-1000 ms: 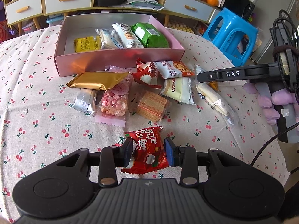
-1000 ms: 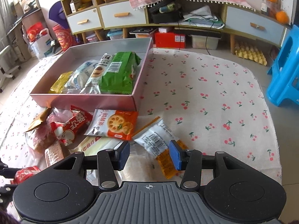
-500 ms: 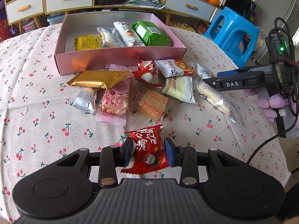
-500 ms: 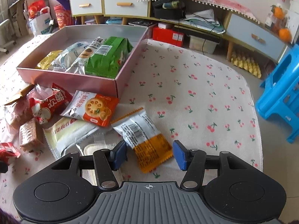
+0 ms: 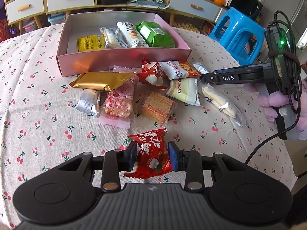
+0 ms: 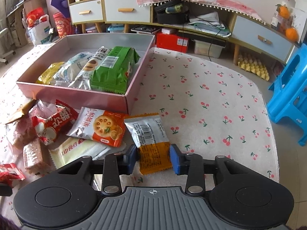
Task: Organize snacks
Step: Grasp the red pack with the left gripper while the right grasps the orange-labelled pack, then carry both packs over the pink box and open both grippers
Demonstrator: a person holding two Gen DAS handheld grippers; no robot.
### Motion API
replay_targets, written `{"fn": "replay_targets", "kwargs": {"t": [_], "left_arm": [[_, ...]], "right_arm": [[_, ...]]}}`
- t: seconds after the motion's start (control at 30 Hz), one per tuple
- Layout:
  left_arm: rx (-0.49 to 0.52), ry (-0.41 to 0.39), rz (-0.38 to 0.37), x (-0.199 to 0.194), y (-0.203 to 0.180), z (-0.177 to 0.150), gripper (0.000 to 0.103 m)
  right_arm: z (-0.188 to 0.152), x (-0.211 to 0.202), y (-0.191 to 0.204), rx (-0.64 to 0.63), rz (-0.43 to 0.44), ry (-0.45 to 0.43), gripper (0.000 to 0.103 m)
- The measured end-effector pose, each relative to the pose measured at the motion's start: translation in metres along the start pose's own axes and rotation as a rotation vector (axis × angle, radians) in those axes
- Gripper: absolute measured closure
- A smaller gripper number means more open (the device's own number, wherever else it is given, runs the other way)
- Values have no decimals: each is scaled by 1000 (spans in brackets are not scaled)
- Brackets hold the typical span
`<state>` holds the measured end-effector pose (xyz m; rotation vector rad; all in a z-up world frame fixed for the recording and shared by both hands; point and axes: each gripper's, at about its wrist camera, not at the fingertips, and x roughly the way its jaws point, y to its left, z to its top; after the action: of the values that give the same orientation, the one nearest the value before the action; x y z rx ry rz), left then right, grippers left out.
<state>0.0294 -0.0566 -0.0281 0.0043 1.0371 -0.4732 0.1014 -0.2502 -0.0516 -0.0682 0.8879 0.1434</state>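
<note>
Two snacks are being gripped: a red packet [image 5: 151, 156] is being pinched by the left tool [image 5: 153, 155] near the desk's [image 5: 38, 115] front edge; the right tool's [image 6: 153, 156] jaws are closing around an orange-and-silver packet [image 6: 151, 140] near the pink box [image 6: 76, 97].

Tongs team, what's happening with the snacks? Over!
Left tongs shut on red packet. Right tongs closing around orange-and-silver packet. Pink box ahead, path clear.

My right gripper [image 6: 153, 158] is closing around the silver-and-orange packet [image 6: 150, 140], which lies on the cherry-print cloth [image 6: 211, 105] near the pink box [image 6: 80, 95].
</note>
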Motion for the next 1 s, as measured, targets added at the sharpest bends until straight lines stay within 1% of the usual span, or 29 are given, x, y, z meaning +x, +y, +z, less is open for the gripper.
{"fn": "replay_targets", "kwargs": {"t": [0.13,0.17,0.3,0.33,0.37,0.5,0.7,0.83,1.0], "left_arm": [[-1,-8,-9,-3,0,1,72],[-2,-10,-12,-4,0,1,72],[-7,-18,-27,-8,0,3,73],[-8,-19,-33,-9,0,3,74],[-10,-21,-38,-10,0,4,74],[-11,-32,-49,-13,-1,5,74],[-14,-45,-60,-17,-1,9,74],[-14,-61,-72,-22,-1,12,74],[-34,-91,-67,-26,4,20,74]], "right_arm": [[2,-5,-4,49,27,9,72],[2,-7,-5,61,33,13,74],[1,-13,-9,92,48,21,74],[1,-15,-10,99,49,22,75],[1,-16,-11,107,51,24,85],[4,-23,-16,151,64,24,88],[7,-26,-24,220,60,29,92],[10,-28,-28,263,68,34,93],[16,-34,-29,323,82,33,93]]}}
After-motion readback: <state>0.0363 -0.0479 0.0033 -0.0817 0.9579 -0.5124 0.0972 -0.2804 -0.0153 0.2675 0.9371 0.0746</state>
